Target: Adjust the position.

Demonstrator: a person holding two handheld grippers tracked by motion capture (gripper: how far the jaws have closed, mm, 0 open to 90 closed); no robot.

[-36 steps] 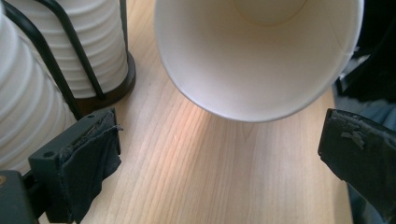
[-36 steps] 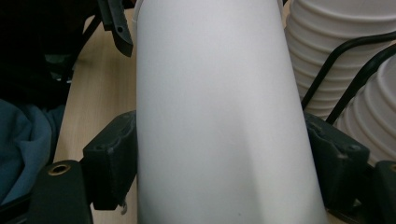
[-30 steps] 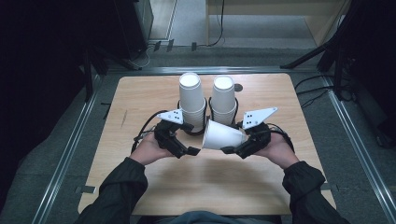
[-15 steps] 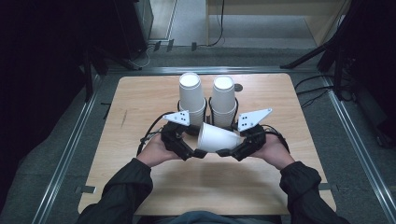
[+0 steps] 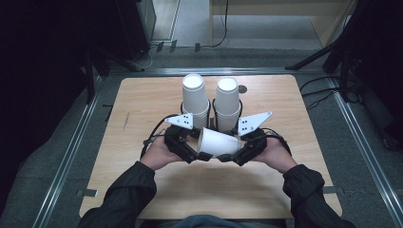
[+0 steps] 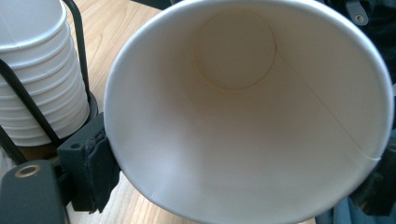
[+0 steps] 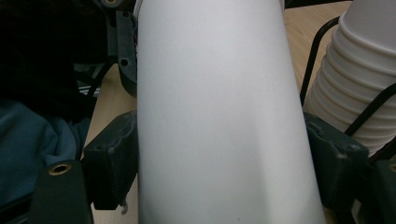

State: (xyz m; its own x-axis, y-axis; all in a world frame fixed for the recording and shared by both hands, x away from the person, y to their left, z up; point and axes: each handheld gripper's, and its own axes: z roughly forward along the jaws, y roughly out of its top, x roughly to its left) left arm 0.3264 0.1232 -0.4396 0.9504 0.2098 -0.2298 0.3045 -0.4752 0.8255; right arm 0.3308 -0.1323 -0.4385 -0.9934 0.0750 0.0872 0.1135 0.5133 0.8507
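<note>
A white paper cup (image 5: 221, 142) lies on its side above the table between both hands, its mouth to the left. My right gripper (image 5: 233, 154) is shut on the cup (image 7: 219, 116) around its body, a black pad pressed on each side. My left gripper (image 5: 202, 153) has just been closing on the rim of the cup (image 6: 243, 116), whose open mouth faces its camera. Its pads (image 6: 95, 170) touch the rim on both sides.
Two stacks of white paper cups stand in black wire holders at the table's middle, the left stack (image 5: 196, 97) and the right stack (image 5: 227, 99), just behind the grippers. The wooden table (image 5: 142, 104) has dark floor and metal rails around it.
My left gripper has come in from the left and now closes around the cup's rim. The cup has tipped from a slant to lying level and sits slightly nearer the person.
</note>
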